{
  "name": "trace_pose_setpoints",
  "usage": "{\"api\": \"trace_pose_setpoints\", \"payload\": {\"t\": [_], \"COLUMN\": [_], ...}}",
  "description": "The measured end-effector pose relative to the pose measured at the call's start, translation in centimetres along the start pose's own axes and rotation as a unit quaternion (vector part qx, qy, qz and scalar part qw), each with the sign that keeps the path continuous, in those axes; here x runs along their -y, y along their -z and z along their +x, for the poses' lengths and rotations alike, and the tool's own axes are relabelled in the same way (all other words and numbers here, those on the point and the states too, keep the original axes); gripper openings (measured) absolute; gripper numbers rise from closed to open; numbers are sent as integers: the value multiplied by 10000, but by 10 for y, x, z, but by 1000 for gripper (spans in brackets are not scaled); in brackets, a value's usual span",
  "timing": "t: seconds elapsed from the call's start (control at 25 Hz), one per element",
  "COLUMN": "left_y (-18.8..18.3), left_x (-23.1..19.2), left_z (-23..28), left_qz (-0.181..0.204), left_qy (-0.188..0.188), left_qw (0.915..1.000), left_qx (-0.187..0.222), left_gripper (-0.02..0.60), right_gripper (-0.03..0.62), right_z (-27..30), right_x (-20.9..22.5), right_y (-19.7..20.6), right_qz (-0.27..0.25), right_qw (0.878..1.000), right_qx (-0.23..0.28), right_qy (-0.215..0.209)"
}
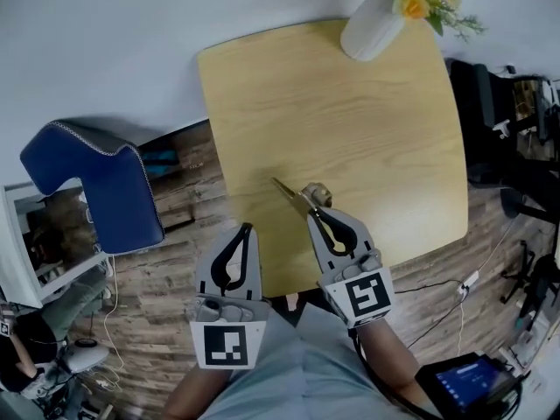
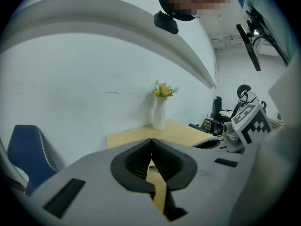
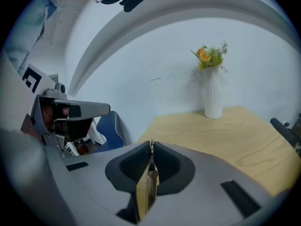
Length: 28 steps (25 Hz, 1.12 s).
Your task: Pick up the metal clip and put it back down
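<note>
Pale blue shirt fabric (image 1: 293, 374) fills the bottom of the head view, closest of all. Beyond it the square light-wood counter (image 1: 350, 112) takes up the middle of the view. A blue padded chair (image 1: 101, 182) stands off the counter's edge at 9 o'clock, and a white ceramic vase of yellow and orange flowers (image 1: 372, 26) sits at its 1 o'clock corner. The grey left gripper (image 1: 248, 229) hangs at 7 o'clock, off the counter's near edge and over the wooden plank floor (image 1: 188, 199). Its jaws are pressed together at the tips with nothing between them. The grey right gripper (image 1: 313, 210) reaches over the near edge at 6 o'clock, angled toward 11 o'clock. Its jaws are closed on the thin brass-coloured metal clip (image 1: 293, 191), whose long end sticks out past the tips toward 10 o'clock. I cannot tell whether that end touches the wood. The hold looks to be on one end of the clip only, edge-on between the pads, so a quick turn of the wrist may let it pivot or slip out. It also sits close to the near edge, so letting go there, or from a height, could send it bouncing onto the floor.
</note>
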State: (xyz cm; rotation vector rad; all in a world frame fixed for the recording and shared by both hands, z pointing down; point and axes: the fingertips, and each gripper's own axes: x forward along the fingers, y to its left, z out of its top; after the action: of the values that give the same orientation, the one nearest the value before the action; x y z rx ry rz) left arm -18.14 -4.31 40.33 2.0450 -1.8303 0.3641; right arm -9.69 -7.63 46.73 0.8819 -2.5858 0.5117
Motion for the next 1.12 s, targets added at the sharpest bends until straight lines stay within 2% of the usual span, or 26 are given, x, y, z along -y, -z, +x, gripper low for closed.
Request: {"api": "trace_pose_setpoints", "payload": {"t": [0.28,0.48,0.64,1.12], "left_y": [-66,-99,-124,-142], "left_x": [45,70,88,137], "left_z": [-19,-39,-43,-33], "left_qz": [201,290,576,820], "left_qy": [127,124,183,536], "left_qw": [9962,9922,9873,9827], "left_qx": [842,1202,1472,1573], "left_gripper": [18,18,18,18], "right_gripper": [57,57,57,57], "right_z": [-58,-90,-115,-168], "right_x": [18,16,26,78], "right_y": [-72,-101,-126,-143], "right_qz": [-395,-745,-877,-817], "right_qw": [9974,9924,9878,9774], "right_qx": [476,899,1147,1447], "right_qy": [381,378,589,1304]}}
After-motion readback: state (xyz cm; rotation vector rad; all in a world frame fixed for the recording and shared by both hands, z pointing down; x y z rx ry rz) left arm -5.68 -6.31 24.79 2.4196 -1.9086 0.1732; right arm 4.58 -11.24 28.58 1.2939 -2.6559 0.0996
